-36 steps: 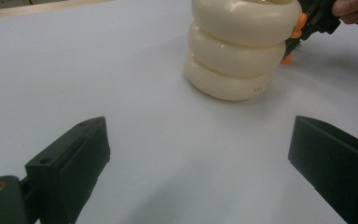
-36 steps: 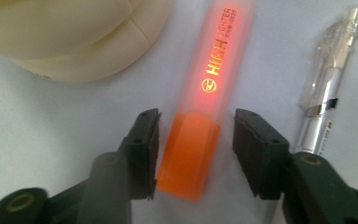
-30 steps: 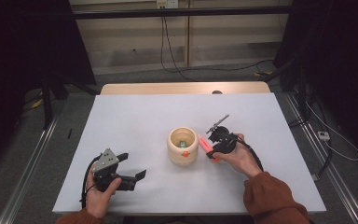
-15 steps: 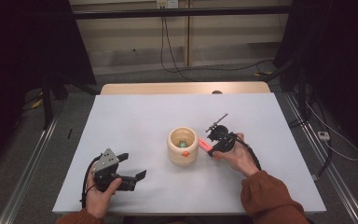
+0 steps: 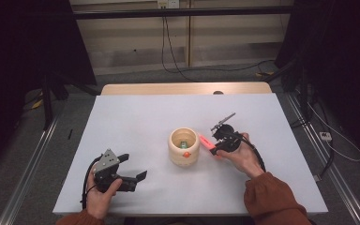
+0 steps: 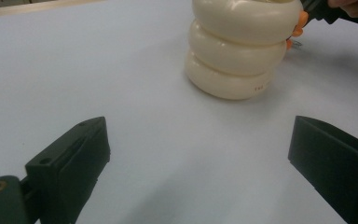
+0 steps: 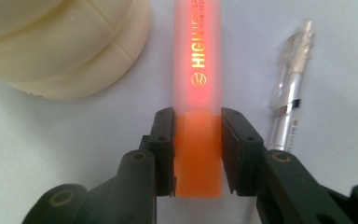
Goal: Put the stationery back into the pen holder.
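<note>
The right claw (image 7: 196, 154) has just closed on the orange highlighter (image 7: 198, 70), pads pinching its tail end so the tip points toward the cream holder (image 5: 183, 146) just ahead, ready for dropping in. A silver pen (image 7: 289, 88) lies beside it. The left claw (image 5: 133, 179) waits released, well apart on the surface (image 5: 136, 122).

In the right gripper view, the highlighter (image 7: 198, 93) is running off the top edge, its far end out of frame, and its gold lettering is blurring toward the top. The pot (image 7: 60, 44) is being cut by the top and left edges, so its mouth is not showing. The pen (image 7: 289, 84) is blurring at its tip. In the left gripper view, the pot's (image 6: 242, 46) rim is leaving the top edge, and the right gripper (image 6: 326, 11) is sitting cropped in the top right corner. In the high view, the things inside the pot (image 5: 183, 146) are staying too small to identify.
</note>
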Motion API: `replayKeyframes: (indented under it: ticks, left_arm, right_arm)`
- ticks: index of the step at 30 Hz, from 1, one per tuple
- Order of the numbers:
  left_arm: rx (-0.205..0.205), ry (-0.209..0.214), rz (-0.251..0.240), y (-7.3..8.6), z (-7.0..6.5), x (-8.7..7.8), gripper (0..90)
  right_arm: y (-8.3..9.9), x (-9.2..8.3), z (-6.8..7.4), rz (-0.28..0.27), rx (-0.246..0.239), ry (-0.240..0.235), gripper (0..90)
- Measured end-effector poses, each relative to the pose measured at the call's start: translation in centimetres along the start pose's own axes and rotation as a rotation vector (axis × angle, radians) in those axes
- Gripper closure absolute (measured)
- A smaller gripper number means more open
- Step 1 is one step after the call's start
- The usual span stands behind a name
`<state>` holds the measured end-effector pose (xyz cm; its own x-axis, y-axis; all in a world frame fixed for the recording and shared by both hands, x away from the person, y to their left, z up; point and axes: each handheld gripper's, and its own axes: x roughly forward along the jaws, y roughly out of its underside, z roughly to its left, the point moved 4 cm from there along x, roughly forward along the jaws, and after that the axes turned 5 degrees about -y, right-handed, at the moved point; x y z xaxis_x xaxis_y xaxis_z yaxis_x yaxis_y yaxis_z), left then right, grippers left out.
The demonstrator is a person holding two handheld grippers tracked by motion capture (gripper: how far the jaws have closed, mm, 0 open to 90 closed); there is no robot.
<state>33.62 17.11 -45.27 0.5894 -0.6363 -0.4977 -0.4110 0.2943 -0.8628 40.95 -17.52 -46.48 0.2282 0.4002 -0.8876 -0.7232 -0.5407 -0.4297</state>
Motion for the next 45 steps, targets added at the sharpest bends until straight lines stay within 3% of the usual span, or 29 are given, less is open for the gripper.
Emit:
replayKeyframes:
  ticks: [5,12,22,29,35,42,45]
  left_arm:
    - [0.001,0.000,0.001,0.0,0.0,0.0,5.1]
    - [0.000,0.002,-0.001,0.0,0.0,0.0,5.1]
    - [0.010,-0.005,-0.011,-0.3,0.1,-0.1,5.0]
    - [-0.001,0.000,-0.015,-0.4,0.1,0.0,5.0]
    - [0.015,0.002,-0.015,-0.6,0.1,-0.1,4.9]
    - [0.028,0.026,-0.011,-1.0,-0.4,-0.2,5.0]
    - [0.031,0.045,-0.008,-1.2,-0.7,-0.1,5.0]
  right_arm:
    - [0.1,-1.1,-0.5,-0.058,-0.005,-0.002,67.9]
    - [0.4,-2.1,-0.6,-0.103,-0.024,-0.007,67.9]
    - [1.5,-4.5,-1.3,-0.166,-0.016,0.018,67.9]
    - [2.7,-5.2,-1.3,-0.171,-0.026,0.006,67.9]
    - [3.5,-5.7,-1.3,-0.164,-0.028,-0.001,67.9]
    - [5.2,-6.5,-0.5,-0.151,-0.070,-0.041,67.9]
    - [5.9,-6.6,0.1,-0.109,-0.097,-0.046,67.9]
